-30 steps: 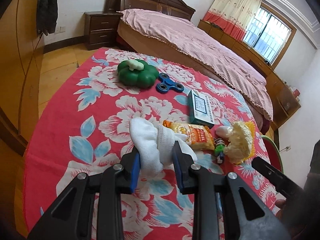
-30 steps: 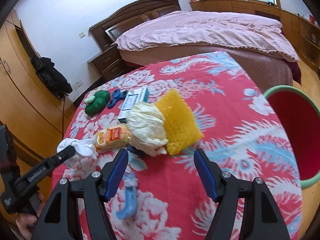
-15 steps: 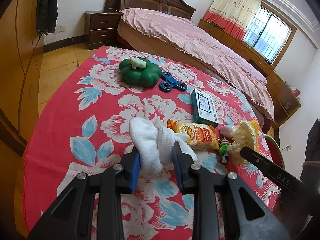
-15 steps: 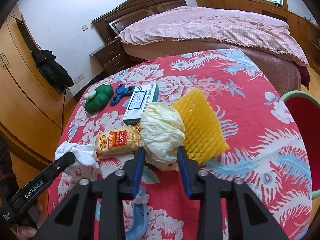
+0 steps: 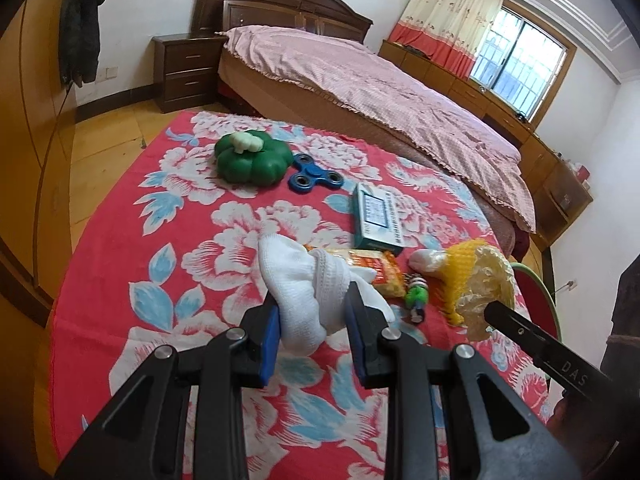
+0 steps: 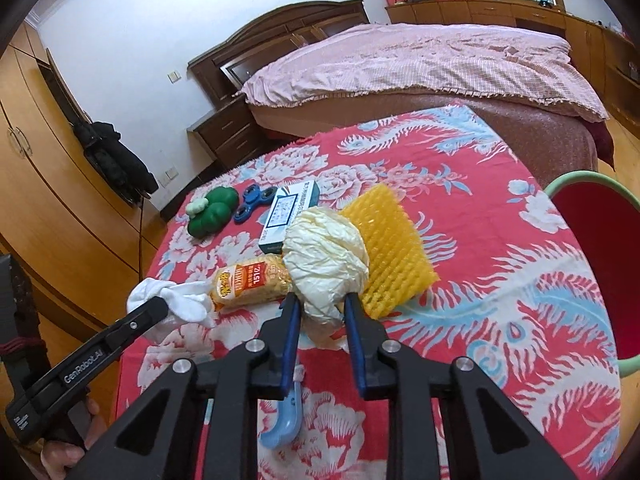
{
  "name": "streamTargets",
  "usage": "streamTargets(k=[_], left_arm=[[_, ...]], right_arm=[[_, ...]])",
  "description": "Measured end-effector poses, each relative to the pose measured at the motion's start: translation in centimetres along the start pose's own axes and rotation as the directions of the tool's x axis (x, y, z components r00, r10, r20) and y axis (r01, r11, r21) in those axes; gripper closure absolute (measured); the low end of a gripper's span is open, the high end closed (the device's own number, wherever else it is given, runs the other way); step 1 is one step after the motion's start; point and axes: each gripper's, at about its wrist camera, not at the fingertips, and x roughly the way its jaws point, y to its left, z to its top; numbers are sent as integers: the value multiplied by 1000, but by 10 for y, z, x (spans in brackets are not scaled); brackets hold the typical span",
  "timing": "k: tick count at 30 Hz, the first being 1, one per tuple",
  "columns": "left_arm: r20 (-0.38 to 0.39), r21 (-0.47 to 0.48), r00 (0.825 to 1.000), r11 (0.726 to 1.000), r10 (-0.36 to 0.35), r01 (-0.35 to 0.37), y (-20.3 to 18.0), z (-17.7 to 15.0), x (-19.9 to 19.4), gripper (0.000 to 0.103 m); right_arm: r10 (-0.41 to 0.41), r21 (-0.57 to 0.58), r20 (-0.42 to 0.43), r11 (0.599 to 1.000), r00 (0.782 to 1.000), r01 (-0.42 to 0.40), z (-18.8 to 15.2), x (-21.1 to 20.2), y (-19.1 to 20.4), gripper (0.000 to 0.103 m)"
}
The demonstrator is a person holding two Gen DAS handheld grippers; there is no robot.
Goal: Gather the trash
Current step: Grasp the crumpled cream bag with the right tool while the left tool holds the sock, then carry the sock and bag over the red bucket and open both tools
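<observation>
My left gripper [image 5: 314,320] is shut on a crumpled white cloth [image 5: 308,284], held just above the red flowered tablecloth [image 5: 160,208]; the cloth also shows in the right wrist view [image 6: 172,300]. My right gripper [image 6: 319,312] is shut on a crumpled cream plastic bag [image 6: 326,260], which lies against a yellow foam net [image 6: 388,248]. The bag and net show at the right of the left wrist view [image 5: 476,280]. An orange snack packet [image 6: 250,282] lies between the cloth and the bag.
A green pumpkin toy [image 5: 252,158], a blue fidget spinner [image 5: 314,178], a teal box [image 5: 378,220] and a small green toy [image 5: 416,300] lie on the table. A blue plastic piece [image 6: 284,424] lies under my right gripper. A red bin with green rim [image 6: 592,264] stands right of the table. A bed stands beyond.
My right gripper moved forward and closed on the cream plastic bag. My left gripper stayed shut on the white cloth and shifted slightly.
</observation>
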Motion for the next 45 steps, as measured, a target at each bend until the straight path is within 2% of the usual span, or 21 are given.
streamTargets(k=[9,23,33,45], left_arm=[[12,52,999,998,-41,40,-30,-1,-14,73],[-25,176,988,972,-152,154,-115,-6,-17,73],[-109,299,974,928,-197,221,-201,-20,12,73],[-207,397,953,871,-224,290,-281,-40,64,73]], right_arm=[[-6,49,73,999,997,3,-8,-44,-19,79],[-108,182,169,980,980,77,-23,-104,-81,78],[-177,291,190,950,966,117,-30,-124,-144,78],[-228,390,146,908,963,156,-37,-120,-215,77]])
